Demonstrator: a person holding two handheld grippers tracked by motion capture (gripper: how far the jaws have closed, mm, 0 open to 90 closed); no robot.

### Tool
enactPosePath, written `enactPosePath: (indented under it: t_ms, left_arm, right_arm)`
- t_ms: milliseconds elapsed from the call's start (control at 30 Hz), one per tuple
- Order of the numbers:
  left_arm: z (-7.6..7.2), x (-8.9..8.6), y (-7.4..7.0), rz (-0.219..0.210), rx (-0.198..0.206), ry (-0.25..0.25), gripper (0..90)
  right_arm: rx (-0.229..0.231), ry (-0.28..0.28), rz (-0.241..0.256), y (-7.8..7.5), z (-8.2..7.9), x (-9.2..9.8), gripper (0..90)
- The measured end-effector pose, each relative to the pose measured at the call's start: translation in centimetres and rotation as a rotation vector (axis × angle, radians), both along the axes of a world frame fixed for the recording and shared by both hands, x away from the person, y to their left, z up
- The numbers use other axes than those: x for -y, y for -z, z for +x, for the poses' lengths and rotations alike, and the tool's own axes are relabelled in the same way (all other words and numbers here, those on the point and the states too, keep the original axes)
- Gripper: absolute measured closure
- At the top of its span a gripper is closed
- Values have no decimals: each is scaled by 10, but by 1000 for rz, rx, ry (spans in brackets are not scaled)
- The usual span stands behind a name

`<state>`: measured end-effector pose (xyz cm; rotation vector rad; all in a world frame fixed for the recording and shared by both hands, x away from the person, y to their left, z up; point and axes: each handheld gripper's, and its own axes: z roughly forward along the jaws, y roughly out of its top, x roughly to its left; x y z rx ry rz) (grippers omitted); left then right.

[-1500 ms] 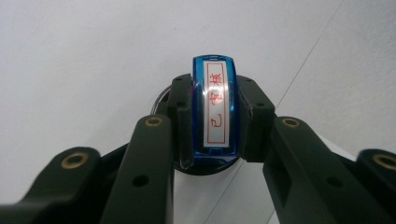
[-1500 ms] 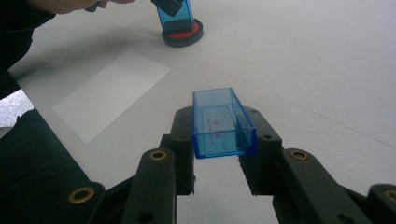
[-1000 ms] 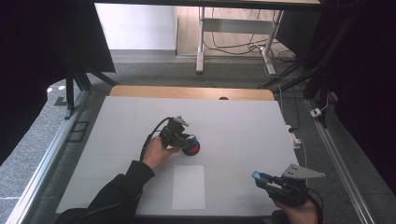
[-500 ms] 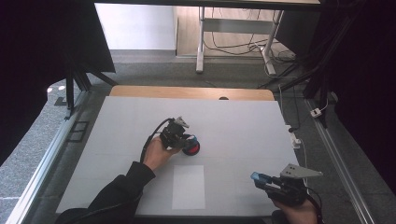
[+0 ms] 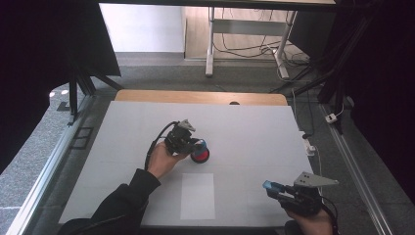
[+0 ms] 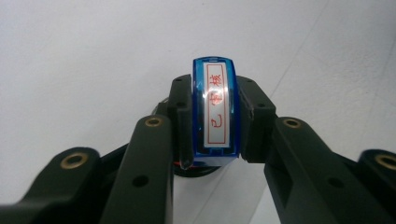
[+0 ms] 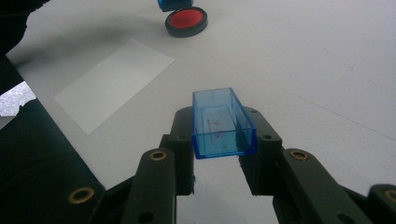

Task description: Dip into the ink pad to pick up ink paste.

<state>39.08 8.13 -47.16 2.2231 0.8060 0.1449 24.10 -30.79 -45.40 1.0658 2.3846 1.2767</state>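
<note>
Nearest me, my right gripper clamps the blue cap, open end up, just right of the paper sheet. Beyond the sheet, my left gripper grips the stamp upright over the red ink pad, so the sheet lies toward me from the stamp.

stamp: blue, white label, red characters | ink pad: red, black rim | cap: clear blue

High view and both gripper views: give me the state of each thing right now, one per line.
Blue stamp: clamped in the left tool, pressed over the ink pad.
Red ink pad: open, flat on the table.
Blue stamp cap: off the stamp, held in the right tool.
White paper sheet: flat on the table, blank.
</note>
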Motion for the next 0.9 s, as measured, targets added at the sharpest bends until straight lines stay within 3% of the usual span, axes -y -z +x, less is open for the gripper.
enactPosePath:
  t_ms: [333,900]
  left_arm:
    - [-15,-1,-11,-13,15,42,698]
    - [-40,-13,-23,-70,0,77,697]
  right_arm:
    - [2,-3,3,0,0,0,681]
    - [3,-9,2,-1,-1,1,681]
